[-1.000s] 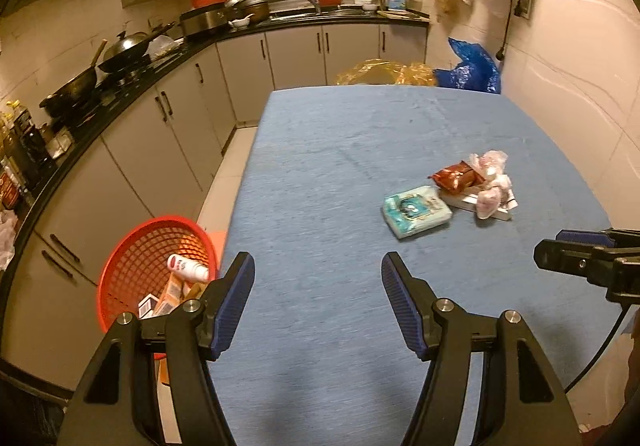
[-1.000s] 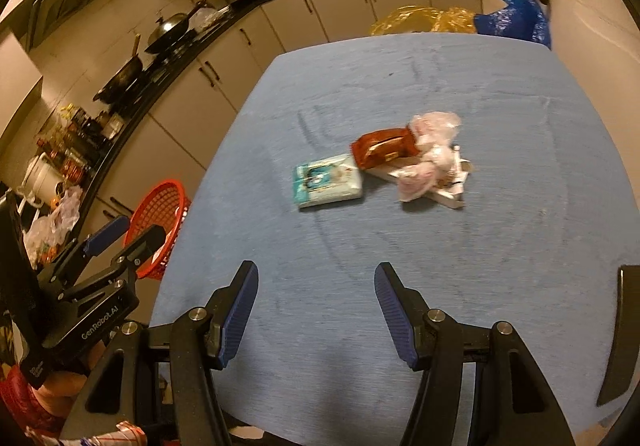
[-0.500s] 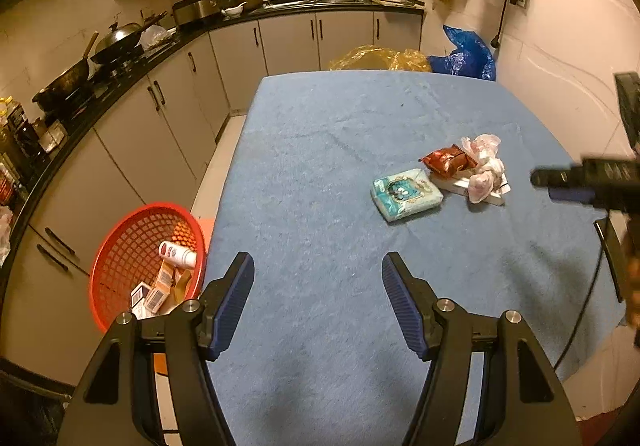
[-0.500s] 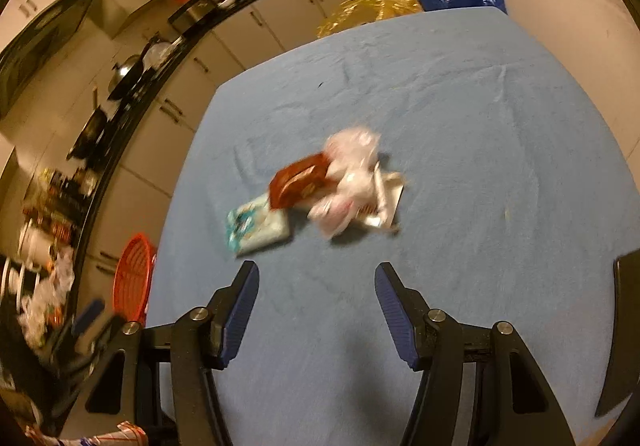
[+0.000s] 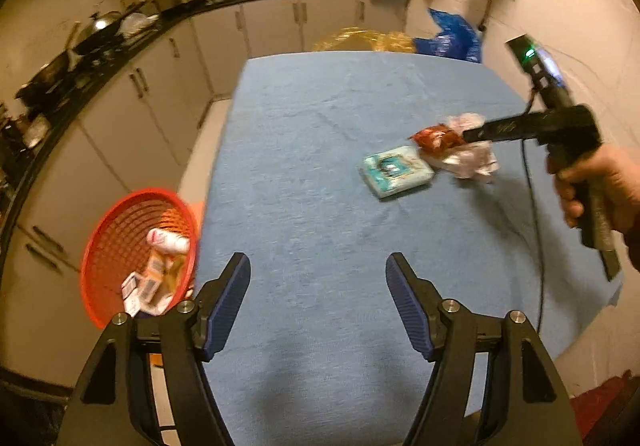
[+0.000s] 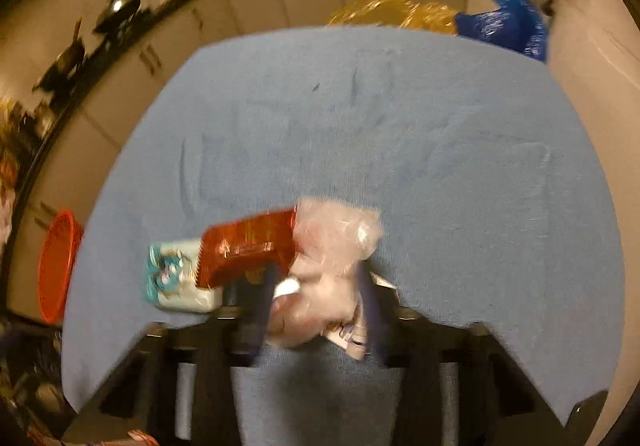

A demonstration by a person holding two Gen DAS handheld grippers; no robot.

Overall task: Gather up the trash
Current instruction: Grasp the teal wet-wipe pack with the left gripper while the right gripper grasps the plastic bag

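Kitchen cabinets and a dark worktop crowded with pans curve along the left and far walls, and a counter (image 5: 320,206) covered in blue cloth fills the middle of both views. Near its right edge lies a small heap of trash: a teal packet (image 5: 396,171) lying flat, a red wrapper (image 5: 436,137) just behind it, and a crumpled clear plastic bag (image 5: 470,160) over a flat white card, all touching one another. Printing shows on the packet and the card, but blur makes none of it readable. A person's right hand (image 5: 596,186) holds the right gripper (image 6: 316,298) down into this heap; its jaws are closing, with the plastic bag between the blue fingers (image 6: 262,310) and the red wrapper (image 6: 248,246) just beside the left one, though blur hides whether the pads already press. Faint lettering on that gripper's arm cannot be made out. The left gripper (image 5: 318,306) hangs over the near part of the counter with its jaws wide, opening, and nothing between them. Off the counter's left edge a red mesh basket (image 5: 120,218) already holds a small bottle and a few cartons.
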